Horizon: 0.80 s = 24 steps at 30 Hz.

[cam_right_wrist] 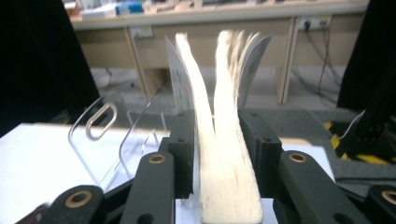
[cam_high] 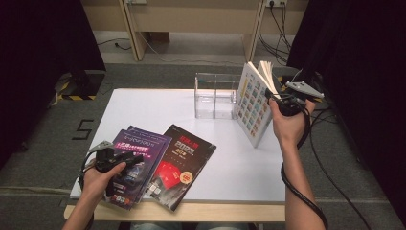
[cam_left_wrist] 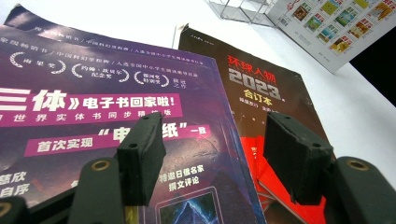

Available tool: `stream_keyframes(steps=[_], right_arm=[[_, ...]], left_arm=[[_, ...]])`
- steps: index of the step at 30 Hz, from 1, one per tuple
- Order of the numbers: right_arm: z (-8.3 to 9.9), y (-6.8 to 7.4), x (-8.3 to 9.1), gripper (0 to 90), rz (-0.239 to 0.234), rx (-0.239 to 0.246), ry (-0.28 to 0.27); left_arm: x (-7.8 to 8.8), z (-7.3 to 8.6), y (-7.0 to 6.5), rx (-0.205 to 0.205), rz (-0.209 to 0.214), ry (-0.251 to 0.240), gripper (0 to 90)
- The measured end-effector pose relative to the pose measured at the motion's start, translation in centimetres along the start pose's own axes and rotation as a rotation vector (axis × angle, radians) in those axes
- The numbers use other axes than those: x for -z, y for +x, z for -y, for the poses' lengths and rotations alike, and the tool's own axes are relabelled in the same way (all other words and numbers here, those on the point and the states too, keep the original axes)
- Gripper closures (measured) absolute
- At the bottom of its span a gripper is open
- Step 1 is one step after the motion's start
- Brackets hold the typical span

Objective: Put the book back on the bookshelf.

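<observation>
Magazines lie at the near left of the white worktop (cam_high: 143, 103): a purple-covered magazine (cam_high: 140, 158) on top of another like it, and just to their right a black magazine with a red patch (cam_high: 184, 163), its left edge tucked under the purple ones. The left gripper (cam_high: 128, 160) hovers low over the purple cover, held by the person's left hand (cam_high: 98, 179) at the near left edge. In the left gripper view its fingers (cam_left_wrist: 140, 156) stand apart with nothing between them, the purple cover and the black magazine lying beyond them.

Toward the far middle of the worktop stands a clear acrylic holder (cam_high: 215, 96) with upright dividers, empty.

Just right of the holder, a thick book with rows of small coloured pictures on its cover (cam_high: 251, 103) is held up on edge at the far right, its lower corner down near the worktop and its top leaning away, with the pages fanning open at the top. The right gripper (cam_high: 275, 98), in the person's right hand (cam_high: 287, 124), has the book's page edge between its fingers. In the right gripper view the fingers (cam_right_wrist: 184, 144) sit on either side of the cream page block (cam_right_wrist: 224, 177), close against it; I cannot tell whether they press on it.
</observation>
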State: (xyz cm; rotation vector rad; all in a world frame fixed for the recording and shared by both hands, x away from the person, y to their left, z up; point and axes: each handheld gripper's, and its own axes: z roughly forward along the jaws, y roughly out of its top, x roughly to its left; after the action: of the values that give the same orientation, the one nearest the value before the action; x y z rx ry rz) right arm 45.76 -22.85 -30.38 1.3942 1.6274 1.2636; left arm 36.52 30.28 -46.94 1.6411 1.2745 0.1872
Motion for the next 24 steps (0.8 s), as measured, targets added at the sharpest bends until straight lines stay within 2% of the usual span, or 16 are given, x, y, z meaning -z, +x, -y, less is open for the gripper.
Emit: stream_keyframes(steps=[9,24], right_arm=[[-1.7,0.1,-1.4,64.8,0.009,0.02,0.122],[-3.7,-0.3,-4.0,65.4,0.009,0.016,0.301]], left_arm=[[0.2,0.0,0.2,0.004,-0.002,-0.005,37.4],[0.2,0.0,0.2,0.005,0.0,-0.002,37.5]])
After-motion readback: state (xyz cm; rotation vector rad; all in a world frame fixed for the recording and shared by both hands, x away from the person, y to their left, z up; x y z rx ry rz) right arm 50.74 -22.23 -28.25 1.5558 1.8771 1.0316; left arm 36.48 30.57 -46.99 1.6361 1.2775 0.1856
